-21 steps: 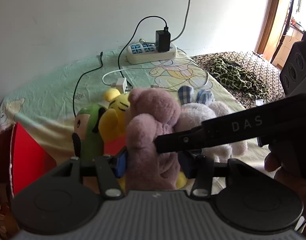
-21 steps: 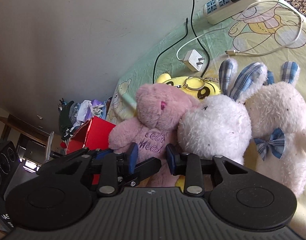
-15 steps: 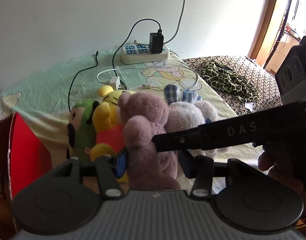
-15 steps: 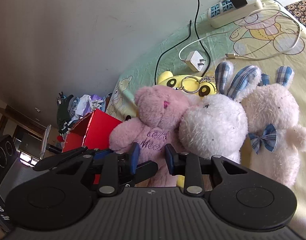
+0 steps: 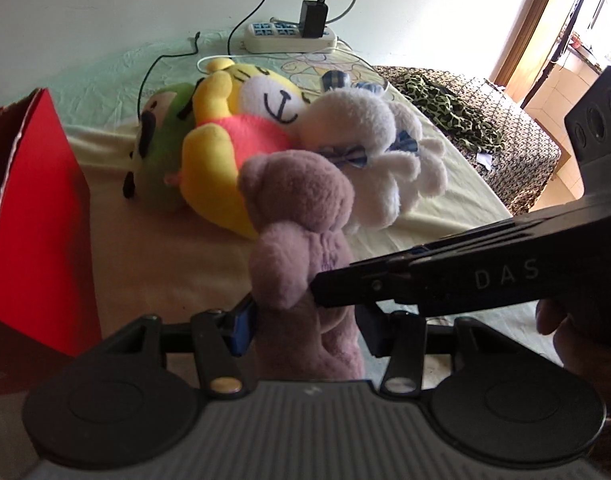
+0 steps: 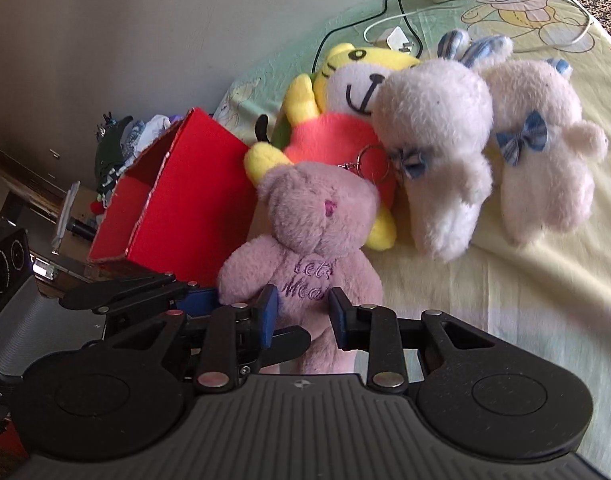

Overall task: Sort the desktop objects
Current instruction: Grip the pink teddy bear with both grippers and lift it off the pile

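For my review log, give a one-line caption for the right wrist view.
Both grippers hold the pink teddy bear upright beside the red box, in front of the plush toys lying on the bedsheet.

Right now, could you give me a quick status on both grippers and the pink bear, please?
Both grippers, left and right, shut on pink bear. Bear upright, lifted. Red box open at left. Other plush toys lie behind.

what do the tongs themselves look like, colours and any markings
Both tongs, left tongs and right tongs, are matte black, with a ribbed grey body and two round black discs at the base. Silver rivets pin the linkage arms, and the finger pads are blue. The right one's side carries white "DAS" lettering. No cables or sleeves show.
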Motion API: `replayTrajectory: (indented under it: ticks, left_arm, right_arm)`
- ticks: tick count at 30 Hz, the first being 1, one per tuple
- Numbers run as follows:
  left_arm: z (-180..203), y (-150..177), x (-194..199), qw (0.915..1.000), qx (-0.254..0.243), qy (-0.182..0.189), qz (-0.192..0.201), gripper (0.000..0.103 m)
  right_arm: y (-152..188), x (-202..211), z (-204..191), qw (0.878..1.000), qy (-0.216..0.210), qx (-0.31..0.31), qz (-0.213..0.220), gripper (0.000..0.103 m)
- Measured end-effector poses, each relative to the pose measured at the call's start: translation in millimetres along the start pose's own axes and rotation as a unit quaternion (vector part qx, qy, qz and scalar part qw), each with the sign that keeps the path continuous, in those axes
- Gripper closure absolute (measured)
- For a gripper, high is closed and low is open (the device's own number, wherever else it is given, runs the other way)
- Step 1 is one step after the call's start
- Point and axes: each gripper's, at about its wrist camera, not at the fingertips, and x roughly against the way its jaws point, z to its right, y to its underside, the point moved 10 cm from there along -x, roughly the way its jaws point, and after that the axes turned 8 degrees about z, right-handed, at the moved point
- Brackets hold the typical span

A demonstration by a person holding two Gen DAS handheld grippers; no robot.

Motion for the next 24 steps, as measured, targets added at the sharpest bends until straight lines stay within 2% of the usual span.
replayTrajectory:
  ticks: [2,4,5,9,11,14,18,24]
  left_arm:
    - [-3.3,-2.9,-2.1,1.0,0.002,-0.007,0.003,0.051]
    - [-6.4,-6.3,-4.7,0.9998,-0.005,-0.015,0.013,0.034]
    - [-8.0,-8.4,-6.0,0.9996,-0.008,-0.021,0.019,0.032]
    - [-20.3,-8.2,-18.8,0.9995,-0.006,-0.024,0.018,0.03]
    - [-21.8,-8.6,-22.8,0.9996,-0.007,-0.022,0.019,0.03]
    - [-21.2,-8.5,-25.3,0.9993,-0.013,-0.026,0.024,0.034]
    - [-19.0,-6.6,-18.7,0.9985,-0.016,-0.032,0.04,0.04]
    - [-10.2,-5.6,8.8,0.9967,-0.024,-0.032,0.071,0.041]
  right_arm:
    - [0.4,-2.7,-3.2,1.0,0.005,0.008,0.002,0.07]
    - [-2.6,-4.4,-2.9,1.0,0.016,0.014,0.006,0.069]
    - [-4.8,-4.4,-1.8,1.0,0.021,0.014,0.01,0.066]
    - [-8.3,-3.2,7.1,0.999,0.029,-0.018,0.024,0.042]
    - [-8.6,-6.5,12.6,0.999,0.036,-0.03,0.022,0.037]
    - [-5.6,-18.2,22.8,0.998,0.037,-0.05,0.002,0.037]
    - [-2.0,-28.7,23.8,0.996,0.009,-0.09,-0.015,0.038]
    - [-0.2,-15.8,5.4,0.999,0.003,-0.046,-0.005,0.043]
